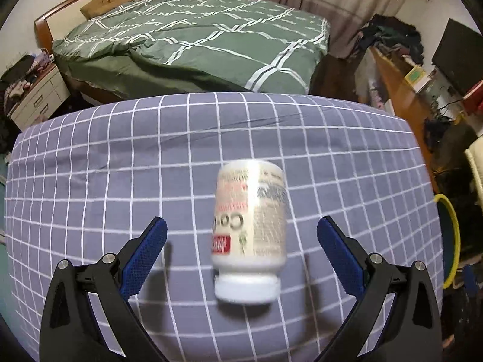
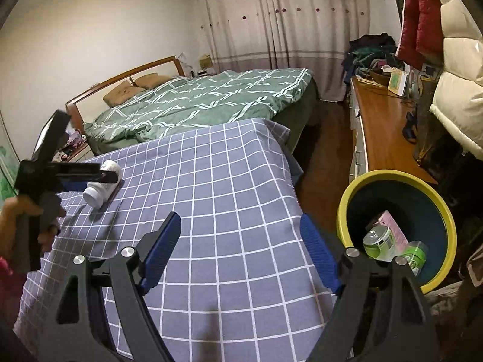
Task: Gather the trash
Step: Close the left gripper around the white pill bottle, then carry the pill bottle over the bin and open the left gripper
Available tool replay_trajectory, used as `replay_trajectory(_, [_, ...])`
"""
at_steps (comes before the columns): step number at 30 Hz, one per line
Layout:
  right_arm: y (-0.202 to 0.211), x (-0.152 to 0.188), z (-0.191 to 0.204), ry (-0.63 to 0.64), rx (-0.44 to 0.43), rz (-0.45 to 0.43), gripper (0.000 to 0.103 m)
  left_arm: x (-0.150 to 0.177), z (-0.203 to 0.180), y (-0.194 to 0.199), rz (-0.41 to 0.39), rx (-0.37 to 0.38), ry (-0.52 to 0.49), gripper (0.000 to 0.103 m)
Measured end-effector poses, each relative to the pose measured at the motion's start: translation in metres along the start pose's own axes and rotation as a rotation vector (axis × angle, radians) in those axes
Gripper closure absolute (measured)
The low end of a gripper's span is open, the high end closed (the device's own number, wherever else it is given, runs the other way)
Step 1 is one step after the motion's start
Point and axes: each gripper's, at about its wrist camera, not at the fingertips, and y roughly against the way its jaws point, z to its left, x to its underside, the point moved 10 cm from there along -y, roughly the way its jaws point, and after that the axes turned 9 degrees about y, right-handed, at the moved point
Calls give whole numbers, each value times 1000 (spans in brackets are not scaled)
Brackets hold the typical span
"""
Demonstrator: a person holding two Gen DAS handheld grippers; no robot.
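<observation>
Two grippers are over a table draped in a purple checked cloth (image 1: 120, 163). The left gripper (image 1: 241, 247) has its jaws spread wide, and a white bottle (image 1: 250, 229) lies between them on the cloth, touching neither blue pad. The bottle lies on its side with its white cap toward the camera and its base pointing away, ahead of the jaws; its printed label is blurred and mostly unreadable. It sits a little nearer the right-hand pad than the left-hand one.

The right gripper (image 2: 238, 250) also has its jaws spread, with nothing between them but checked cloth (image 2: 211, 196). From this view the bottle (image 2: 104, 185) is far off to the left of the jaws and ahead of them, partly crossed by the black frame of the left gripper (image 2: 90, 178), which a hand (image 2: 27, 220) holds.

Just to the right of the right gripper's jaws, past the table edge, stands a bin (image 2: 434, 202) with a yellow rim and dark inside. It holds a pink box (image 2: 392, 226) and two containers with green labels (image 2: 380, 239). In the left view only a sliver of that bin (image 1: 452, 235) shows, right of the jaws.

Beyond both pairs of jaws is a bed with a green cover (image 1: 193, 39), and to the right a wooden dresser (image 2: 383, 126).
</observation>
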Motion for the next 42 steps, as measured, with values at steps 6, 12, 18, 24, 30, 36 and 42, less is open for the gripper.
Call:
replay_trajectory(6, [0, 0, -2, -15, -12, 7, 26, -8, -1, -16, 40, -16, -21, 27])
replay_trajectory(12, [0, 0, -2, -19, -17, 8, 26, -8, -1, -15, 30, -25, -58, 56])
replay_trajectory(18, [3, -1, -6, -29, -10, -2, 26, 6, -11, -5, 35, -12, -94, 56])
replay_trajectory(24, [18, -4, -15, -66, -40, -22, 26, 19, -51, 24, 15, 34, -159, 56])
replay_trajectory(30, [64, 12, -43, -63, -27, -52, 26, 37, -132, 56, -3, 116, -283, 56])
replay_trajectory(36, [105, 46, -103, -115, 68, -27, 27, 74, -237, 73, 25, 241, -401, 56])
replay_trajectory(42, [136, 89, -164, -215, 176, 5, 26, 125, -359, 71, 83, 361, -528, 56])
